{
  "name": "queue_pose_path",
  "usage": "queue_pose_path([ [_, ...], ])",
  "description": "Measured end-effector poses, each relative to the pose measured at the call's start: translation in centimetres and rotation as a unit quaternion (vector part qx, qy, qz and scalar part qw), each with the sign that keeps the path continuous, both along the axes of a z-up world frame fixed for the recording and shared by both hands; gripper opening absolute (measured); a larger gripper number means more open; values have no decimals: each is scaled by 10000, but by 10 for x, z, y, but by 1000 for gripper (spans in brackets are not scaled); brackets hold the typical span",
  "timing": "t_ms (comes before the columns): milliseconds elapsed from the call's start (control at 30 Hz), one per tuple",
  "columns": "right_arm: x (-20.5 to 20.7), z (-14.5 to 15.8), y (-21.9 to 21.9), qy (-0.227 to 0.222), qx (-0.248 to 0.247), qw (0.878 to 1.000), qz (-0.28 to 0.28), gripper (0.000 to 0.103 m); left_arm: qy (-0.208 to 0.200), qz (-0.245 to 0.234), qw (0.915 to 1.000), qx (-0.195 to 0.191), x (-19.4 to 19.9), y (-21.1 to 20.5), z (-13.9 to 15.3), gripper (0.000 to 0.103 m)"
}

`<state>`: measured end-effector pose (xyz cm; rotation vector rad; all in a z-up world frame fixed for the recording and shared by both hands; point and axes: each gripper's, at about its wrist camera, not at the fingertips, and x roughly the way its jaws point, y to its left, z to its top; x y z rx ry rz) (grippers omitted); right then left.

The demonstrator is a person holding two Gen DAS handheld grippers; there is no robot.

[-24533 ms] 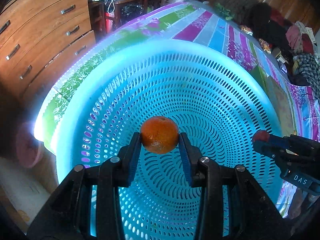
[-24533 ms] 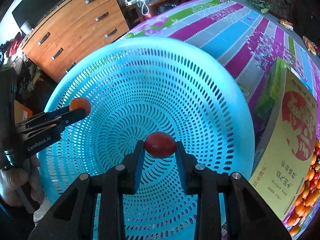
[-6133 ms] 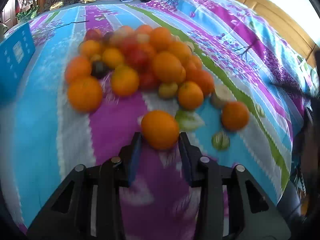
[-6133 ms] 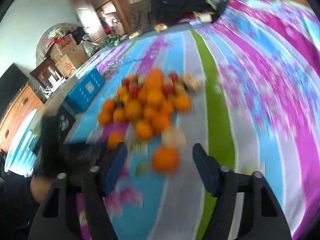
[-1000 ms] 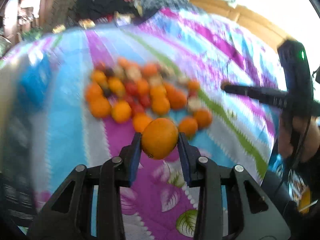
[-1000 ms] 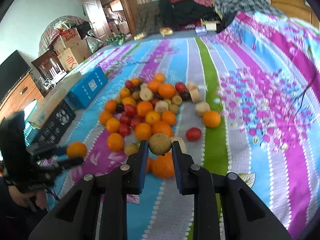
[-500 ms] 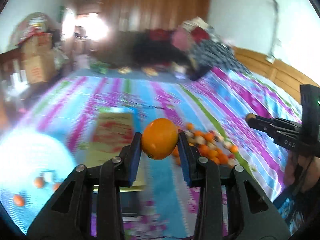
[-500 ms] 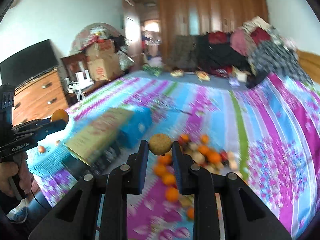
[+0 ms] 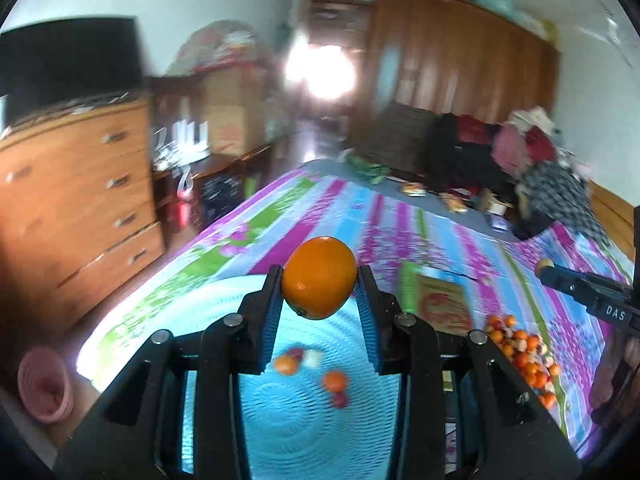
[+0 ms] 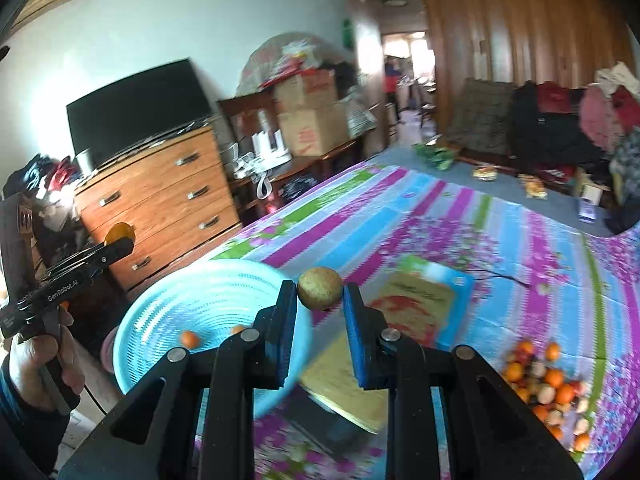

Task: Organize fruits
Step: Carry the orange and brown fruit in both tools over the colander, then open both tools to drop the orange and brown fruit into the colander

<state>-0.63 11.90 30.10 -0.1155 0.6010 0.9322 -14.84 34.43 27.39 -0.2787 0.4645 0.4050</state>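
My left gripper [image 9: 319, 292] is shut on an orange [image 9: 319, 278] and holds it above the near part of the light blue basket [image 9: 224, 304]. Several small fruits [image 9: 316, 368] lie in the basket. My right gripper [image 10: 320, 294] is shut on a tan round fruit [image 10: 320, 287], in the air just right of the basket [image 10: 168, 312]. The fruit pile [image 10: 548, 384] lies on the striped bedspread at the right, and also shows in the left wrist view [image 9: 520, 352]. The left gripper also shows at the left of the right wrist view [image 10: 116, 244].
A flat yellow and red box [image 10: 416, 308] lies on the bed between basket and pile. A wooden dresser [image 10: 160, 204] with a television stands left of the bed. Cardboard boxes [image 10: 312, 116] and a wardrobe stand behind. Clothes [image 9: 532, 164] are piled at the far end.
Both grippers have swung left from the fruit pile toward the basket, each carrying its fruit. The basket now fills the lower part of the left wrist view.
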Motion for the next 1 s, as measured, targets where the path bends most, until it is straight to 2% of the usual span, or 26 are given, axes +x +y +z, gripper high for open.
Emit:
queue_pose_path([
  [100,-6,-6,41,180,-254,9992,243,27,225,209,9995,-93,0,15,-11,37],
  [267,-15,-39,100,665,-743,9938,489,27,808,338,9953,-409,-2,32,-42,37],
  [400,-24,-64,129,899,-1088,9880,627,27,1374,285,9870,-779,3,39,-73,37],
  [567,-31,-95,155,1099,-1494,9798,752,27,1802,185,9775,-1078,1,41,-92,37],
  [733,-32,-115,160,1252,-1683,9750,731,27,1952,62,9737,-1173,3,40,-97,37],
  [1000,-30,-119,161,1280,-1718,9742,708,27,1995,22,9726,-1196,7,47,-101,37],
])
